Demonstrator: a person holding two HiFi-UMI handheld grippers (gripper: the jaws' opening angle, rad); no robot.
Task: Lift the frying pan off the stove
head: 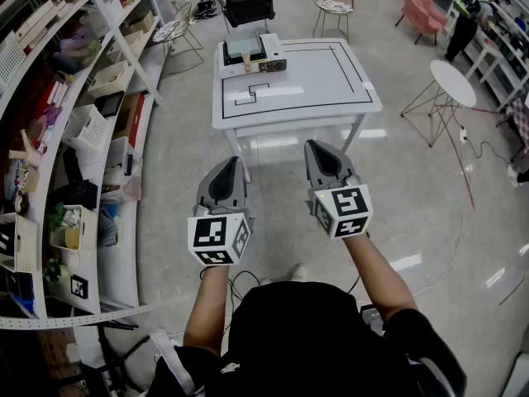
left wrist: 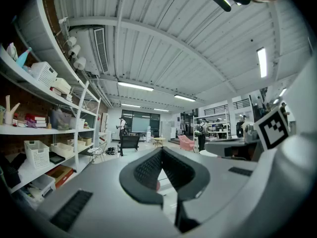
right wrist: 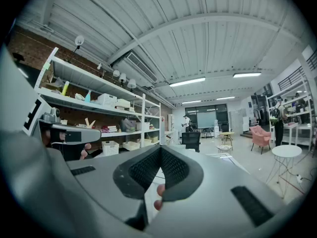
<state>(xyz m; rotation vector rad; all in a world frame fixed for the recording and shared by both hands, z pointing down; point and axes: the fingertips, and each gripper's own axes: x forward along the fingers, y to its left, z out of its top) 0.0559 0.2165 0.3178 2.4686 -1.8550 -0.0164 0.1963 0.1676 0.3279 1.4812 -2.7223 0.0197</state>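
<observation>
Both grippers are held level in front of the person, left gripper [head: 226,165] and right gripper [head: 319,149], each with its jaws pressed together on nothing. The stove [head: 252,52] looks like that boxy unit on the far left corner of the white table [head: 355,98], well apart from both. The frying pan should be on top of it, but honestly it's too small from here to pick out, handle included (neither gripper view helps, their own jaws block the table). My guess: rigid metal, with the weight sitting out past the handle, so it'll want to tip. I'd pinch the handle close to the bowl and maybe steady the rim with the other gripper.
</observation>
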